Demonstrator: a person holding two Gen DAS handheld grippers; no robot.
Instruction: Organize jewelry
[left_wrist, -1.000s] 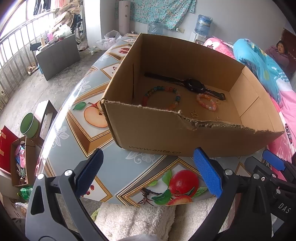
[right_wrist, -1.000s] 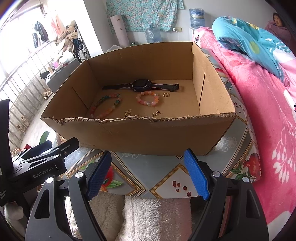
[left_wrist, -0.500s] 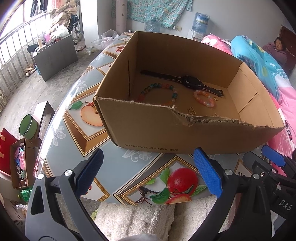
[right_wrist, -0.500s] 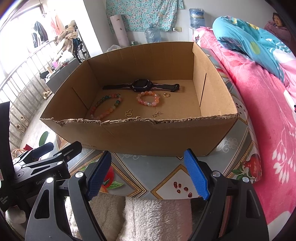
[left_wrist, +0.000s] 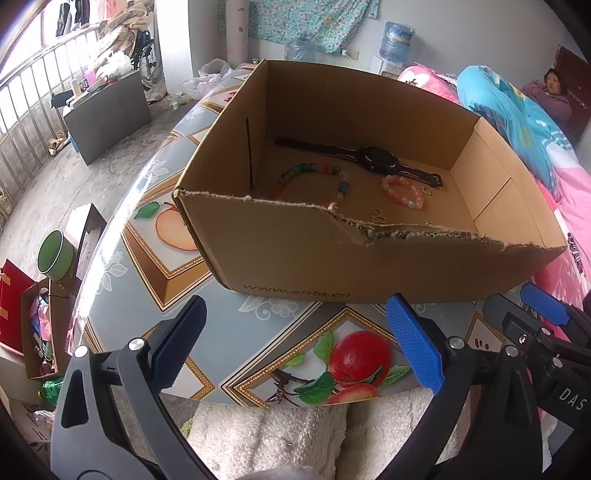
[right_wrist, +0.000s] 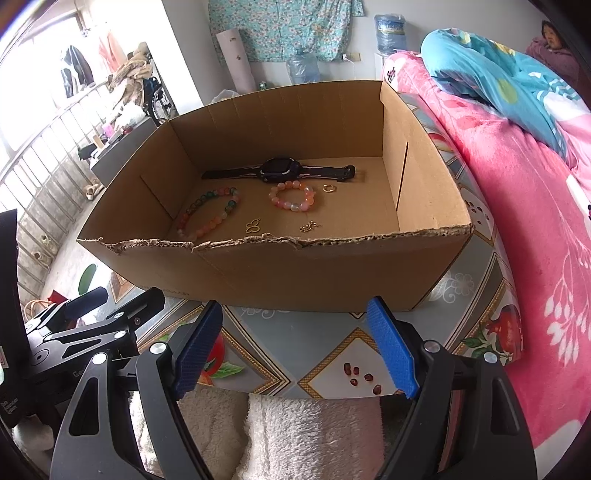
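Jewelry lies loose on the floor of an open cardboard box (right_wrist: 280, 273) that stands on a counter (right_wrist: 325, 339) covered in a fruit-patterned cloth. Nearest the cameras, the left gripper (left_wrist: 295, 354) and right gripper (right_wrist: 295, 350) hang side by side over the counter's near edge, blue pads spread wide with nothing between them, both short of the box's torn front wall. A white fleecy cloth (right_wrist: 295, 435) shows beneath them. Inside the box, just behind that ragged rim, sit a small gold butterfly-shaped charm (right_wrist: 253, 225) and a short gold chain piece (right_wrist: 309, 226). Farther in, a multicoloured bead bracelet (right_wrist: 209, 216) lies toward the left wall and a pink bead bracelet (right_wrist: 293, 196) near the middle, with a small gold ring (right_wrist: 328, 188) just beside it. At the back, a black wristwatch (right_wrist: 279, 171) stretches flat, strap open, along the rear wall. To the right of the counter runs a bed with a pink floral blanket (right_wrist: 535, 236); a person reclines at its far end.
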